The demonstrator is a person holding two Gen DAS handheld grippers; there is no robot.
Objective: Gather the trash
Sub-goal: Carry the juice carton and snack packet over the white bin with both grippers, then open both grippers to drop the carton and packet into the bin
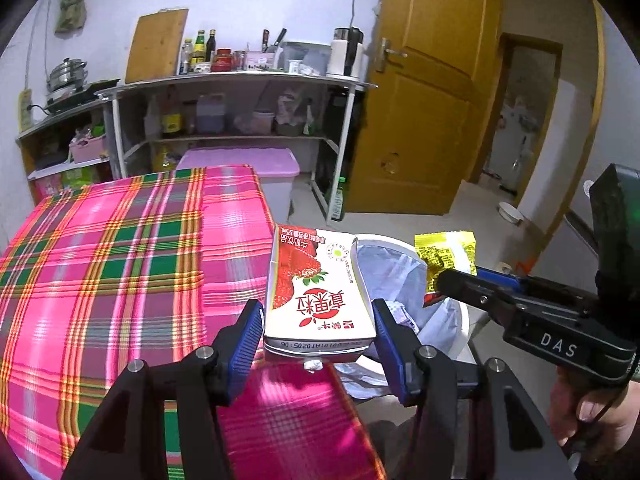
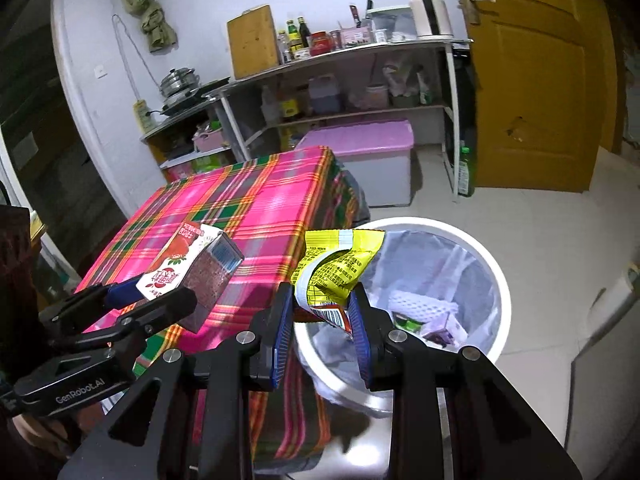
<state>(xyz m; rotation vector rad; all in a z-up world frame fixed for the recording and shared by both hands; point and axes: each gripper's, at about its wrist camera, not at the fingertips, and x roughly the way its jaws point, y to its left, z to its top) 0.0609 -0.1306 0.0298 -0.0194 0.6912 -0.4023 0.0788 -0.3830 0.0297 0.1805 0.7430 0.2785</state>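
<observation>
Blue-padded jaws clamp milk carton (image 1: 320, 296) and wrapper (image 2: 338, 268).

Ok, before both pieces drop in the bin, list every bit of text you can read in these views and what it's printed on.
"DAS": on the right gripper body.
"GenRobot.AI": on the left gripper body.
"T0205:06", partly legible and upside down: date stamp on the strawberry milk carton end.
Red Chinese characters on the carton front: large, but upside down; I can't give them reliably.
Yellow snack wrapper: fine print and barcode digits too small to read.

light: dim indoor, soft shadows | glare: none | focus: mostly sharp | edges: fisheye bending, dark corners
</observation>
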